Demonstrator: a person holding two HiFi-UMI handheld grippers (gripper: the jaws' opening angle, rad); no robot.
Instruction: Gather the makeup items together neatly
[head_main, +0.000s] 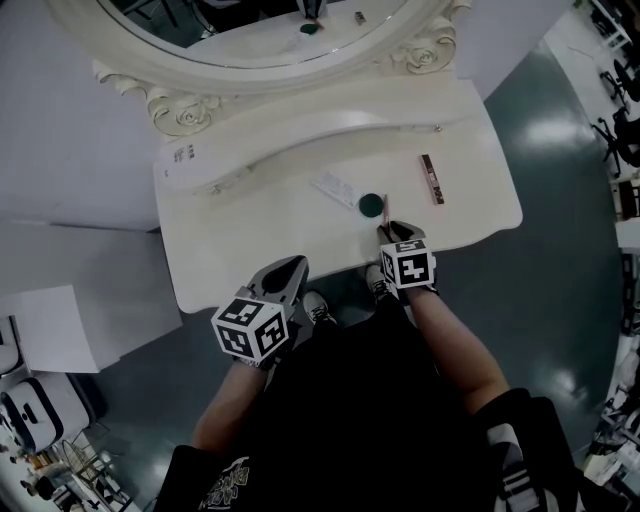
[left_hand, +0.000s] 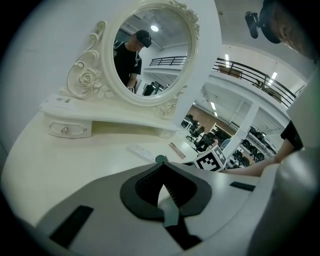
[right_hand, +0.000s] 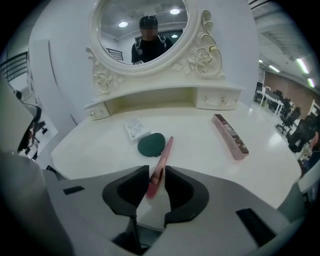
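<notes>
Pencil (right_hand: 162, 162) at front edge of table (right_hand: 202, 146)

Seen from above, the person's bare left forearm (head_main: 225, 405) and right forearm (head_main: 455, 345) reach forward side by side. The grey left gripper (head_main: 290, 268), topped by its black-and-white marker cube (head_main: 252, 328), slopes gently down, jaws pressed together with nothing between them. The grey right gripper (head_main: 395, 232) (tilted more steeply) pinches a slim pink stick (right_hand: 162, 160) between its dark pads.
</notes>
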